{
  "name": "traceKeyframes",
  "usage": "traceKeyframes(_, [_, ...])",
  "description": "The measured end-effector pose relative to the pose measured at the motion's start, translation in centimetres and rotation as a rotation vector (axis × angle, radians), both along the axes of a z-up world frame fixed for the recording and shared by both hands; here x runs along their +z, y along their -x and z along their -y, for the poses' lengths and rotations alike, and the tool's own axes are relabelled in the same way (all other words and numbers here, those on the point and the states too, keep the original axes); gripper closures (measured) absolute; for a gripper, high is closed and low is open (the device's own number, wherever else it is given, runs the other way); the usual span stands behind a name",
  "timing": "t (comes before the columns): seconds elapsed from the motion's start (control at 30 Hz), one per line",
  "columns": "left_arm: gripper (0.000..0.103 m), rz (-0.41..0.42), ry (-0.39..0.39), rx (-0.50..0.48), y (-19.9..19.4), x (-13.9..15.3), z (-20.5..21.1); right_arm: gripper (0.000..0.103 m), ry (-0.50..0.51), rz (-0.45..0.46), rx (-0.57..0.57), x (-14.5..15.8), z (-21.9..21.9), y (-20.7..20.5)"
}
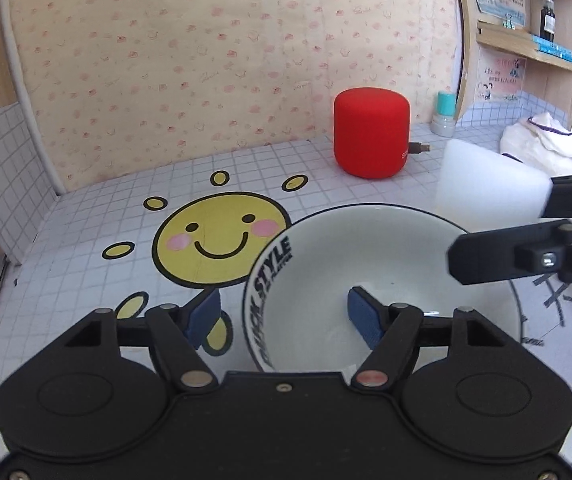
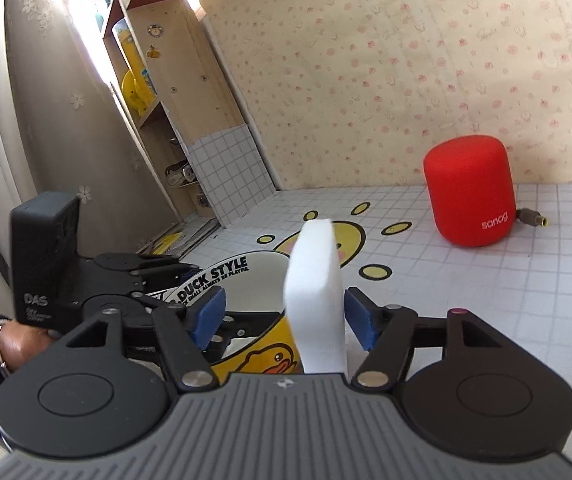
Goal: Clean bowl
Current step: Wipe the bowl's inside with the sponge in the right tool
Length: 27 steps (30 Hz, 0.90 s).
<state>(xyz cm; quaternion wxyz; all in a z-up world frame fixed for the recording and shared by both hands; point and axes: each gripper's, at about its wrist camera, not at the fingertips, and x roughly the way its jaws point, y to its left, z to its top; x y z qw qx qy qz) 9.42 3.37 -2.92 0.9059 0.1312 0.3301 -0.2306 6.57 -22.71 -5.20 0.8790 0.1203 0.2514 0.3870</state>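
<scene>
Grid-tiled table point(image 1: 86, 288) bears glossy round bowl point(image 1: 385, 280), foam block point(image 2: 317, 300)

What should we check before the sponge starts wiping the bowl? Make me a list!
1. Bowl upright on the table: ok.
2. Left gripper holding the bowl: not ok. Its jaws straddle the rim, one pad inside and one outside, but they stand apart from it.
3. Right gripper holding the sponge: not ok. The sponge stands between the jaws, but there is a gap on one side.
4. Sponge touching the bowl: cannot tell.
5. Red speaker out of the way: ok, it stands well behind the bowl.
6. Dirt left in the bowl: cannot tell, the inside looks plain white.
</scene>
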Motion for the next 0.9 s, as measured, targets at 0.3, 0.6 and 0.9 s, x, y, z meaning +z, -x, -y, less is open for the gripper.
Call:
traceKeyframes(0.3, [0.028, -0.020, 0.026, -0.053, -1.2, 0.2, -0.6, 0.061, 0.022, 0.000, -0.037, 0.2, 0.4, 0.0])
traceKeyframes(0.6, [0.042, -0.127, 0.181, 0.098, -0.9, -0.4, -1.2, 0.067, 0.041, 0.007, -0.068, 0.1, 0.6, 0.1])
traceKeyframes(0.9, [0.049, -0.089, 0.331, 0.477, 1.1, -1.4, -0.7, 0.067, 0.075, 0.009, -0.048, 0.2, -0.8, -3.0])
